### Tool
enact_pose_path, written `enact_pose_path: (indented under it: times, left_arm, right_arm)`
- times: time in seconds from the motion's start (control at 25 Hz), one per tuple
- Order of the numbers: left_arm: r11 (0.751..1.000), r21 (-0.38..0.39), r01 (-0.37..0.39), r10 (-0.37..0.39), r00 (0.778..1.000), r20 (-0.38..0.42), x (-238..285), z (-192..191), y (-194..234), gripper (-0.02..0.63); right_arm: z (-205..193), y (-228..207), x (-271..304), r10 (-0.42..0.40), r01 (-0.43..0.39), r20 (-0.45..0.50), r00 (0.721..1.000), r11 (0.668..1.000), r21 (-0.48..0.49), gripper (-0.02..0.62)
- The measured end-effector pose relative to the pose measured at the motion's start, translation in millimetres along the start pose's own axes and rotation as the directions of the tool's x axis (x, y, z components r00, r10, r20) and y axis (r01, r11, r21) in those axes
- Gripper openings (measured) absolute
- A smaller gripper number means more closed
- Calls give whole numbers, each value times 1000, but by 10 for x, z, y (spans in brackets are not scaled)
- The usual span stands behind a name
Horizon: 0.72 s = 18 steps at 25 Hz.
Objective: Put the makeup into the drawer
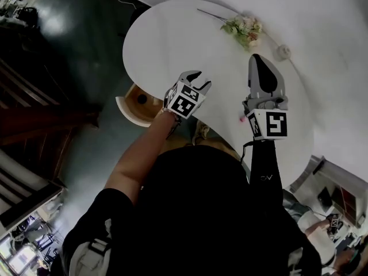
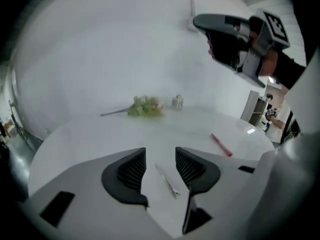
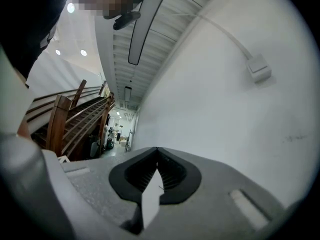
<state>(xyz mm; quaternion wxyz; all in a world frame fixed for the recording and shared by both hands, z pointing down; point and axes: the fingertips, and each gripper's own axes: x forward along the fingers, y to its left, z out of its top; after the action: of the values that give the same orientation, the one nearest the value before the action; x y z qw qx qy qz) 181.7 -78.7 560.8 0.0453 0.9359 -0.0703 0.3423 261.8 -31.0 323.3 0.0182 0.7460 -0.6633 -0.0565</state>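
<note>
Left gripper (image 2: 160, 159) jaws spread, framing a thin silver stick (image 2: 166, 180) on the tabletop (image 2: 90, 134). Pink pencil (image 2: 220, 145) lies near its front edge. Right gripper (image 3: 158, 156) jaws pressed together, empty. We fear the slim stick skidding under the pinch.

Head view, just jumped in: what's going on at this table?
A person holds two grippers over a white table. The left gripper is open, low over a thin silver stick lying there, not gripping it. The right gripper is raised, shut, empty. A pink pencil also lies on the table; the drawer stands open.
</note>
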Motion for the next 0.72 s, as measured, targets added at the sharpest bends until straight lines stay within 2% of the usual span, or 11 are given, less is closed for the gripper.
enact_pose_path:
  times: [0.12,0.28,0.4,0.44,0.48,0.64,0.72]
  left_arm:
    - [1000,-4,27,-27,991,-129,176,-429,-101,186]
    - [999,-31,38,-44,974,-223,327,-768,-191,186]
    - [1000,-21,5,-10,972,-234,372,-842,-205,173]
    - [1000,-18,-9,4,972,-236,361,-843,-199,142]
    - [1000,-14,-24,20,971,-238,348,-843,-190,32]
    - [999,-18,-52,47,974,-222,324,-801,-158,25]
    - [998,-19,-58,54,981,-188,278,-690,-130,25]
  right_arm:
    - [-41,-58,-32,0,0,-10,1000,1000,5,5]
    - [-122,-140,-67,3,-2,-17,1000,1000,19,5]
    - [-175,-192,-99,2,-1,-21,1000,1000,27,5]
    - [-182,-204,-105,3,-2,-21,1000,999,32,5]
    - [-185,-214,-109,5,-4,-19,1000,999,41,5]
    - [-176,-258,-125,5,-4,-12,1000,998,56,5]
    - [-167,-266,-119,6,-6,-9,1000,998,56,5]
